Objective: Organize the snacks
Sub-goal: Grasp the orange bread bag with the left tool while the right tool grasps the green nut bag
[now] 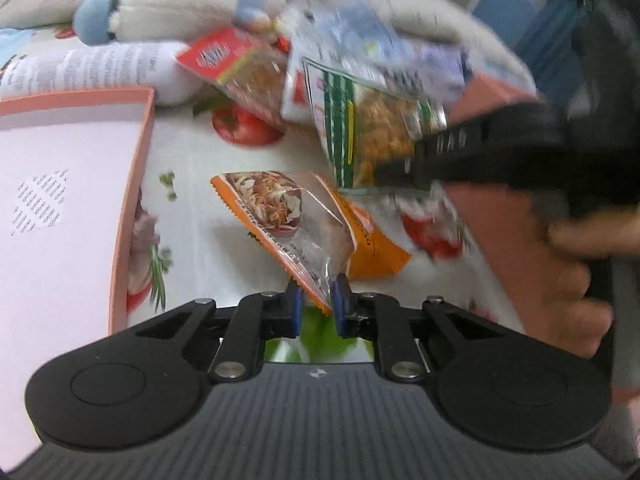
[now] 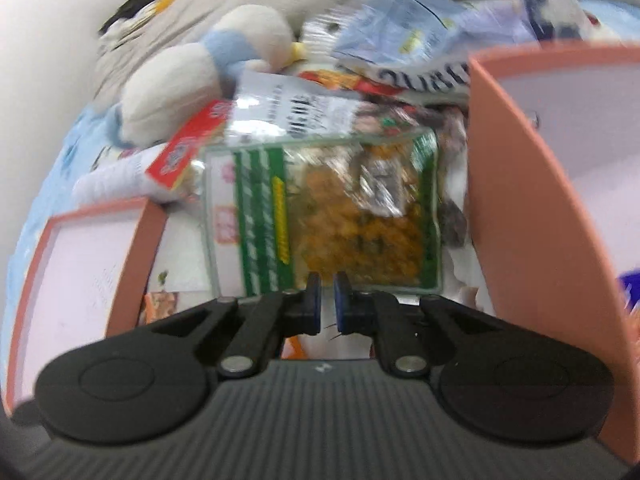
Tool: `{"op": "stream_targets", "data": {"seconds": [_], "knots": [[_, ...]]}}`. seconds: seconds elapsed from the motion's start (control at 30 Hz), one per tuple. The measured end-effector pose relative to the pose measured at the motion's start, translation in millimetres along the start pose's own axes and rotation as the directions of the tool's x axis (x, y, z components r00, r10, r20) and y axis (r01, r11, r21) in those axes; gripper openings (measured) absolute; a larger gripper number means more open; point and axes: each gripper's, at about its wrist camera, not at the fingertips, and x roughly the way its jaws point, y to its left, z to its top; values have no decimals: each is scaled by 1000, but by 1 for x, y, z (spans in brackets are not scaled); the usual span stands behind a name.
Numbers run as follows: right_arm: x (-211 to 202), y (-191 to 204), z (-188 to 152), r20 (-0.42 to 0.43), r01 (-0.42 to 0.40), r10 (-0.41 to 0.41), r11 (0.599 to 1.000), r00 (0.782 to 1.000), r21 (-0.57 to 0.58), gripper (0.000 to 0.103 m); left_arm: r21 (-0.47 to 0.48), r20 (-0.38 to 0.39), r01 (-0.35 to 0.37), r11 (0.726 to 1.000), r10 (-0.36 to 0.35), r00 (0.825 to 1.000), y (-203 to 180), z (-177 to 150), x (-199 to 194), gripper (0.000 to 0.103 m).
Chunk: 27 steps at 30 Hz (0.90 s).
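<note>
Between two salmon-rimmed boxes, on a cloth printed with tomatoes and greens, lies the working lane. Left gripper: blue pads pinched on the clear corner of an orange noodle-picture packet, which rests on the cloth just beside the left box. Right gripper: pads closed on the bottom seam of a green-striped packet of golden snack, held off the cloth beside the wall of the right box. Behind — a heap of packets, among them a red one, against a white-and-blue plush toy. Printing on every packet is too blurred to read; small text inside the left box is likewise illegible.
</note>
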Motion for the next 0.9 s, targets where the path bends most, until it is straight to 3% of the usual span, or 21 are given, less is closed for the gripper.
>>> {"op": "stream_targets", "data": {"seconds": [0.13,0.47,0.77,0.8,0.87,0.9], "knots": [[-18,6,10,-2,-15,15,993,1000,-119,12,-11,-116,-34,999,33,993,-6,4,-4,16],[-48,18,45,31,54,-48,975,998,-217,13,-122,-136,-65,990,49,990,1,33,0,15],[-31,17,44,9,24,-23,984,1000,-179,13,-155,-134,-36,987,15,991,17,13,-21,15],[-29,18,44,9,29,-28,984,1000,-177,16,-149,-132,-26,988,7,991,18,12,-24,15],[-23,16,45,4,16,-15,986,1000,-163,40,-160,-118,-7,987,-12,993,27,8,-36,15],[-22,15,45,5,-1,2,987,1000,-158,58,-174,-111,-5,985,-14,994,32,7,-39,15]]}}
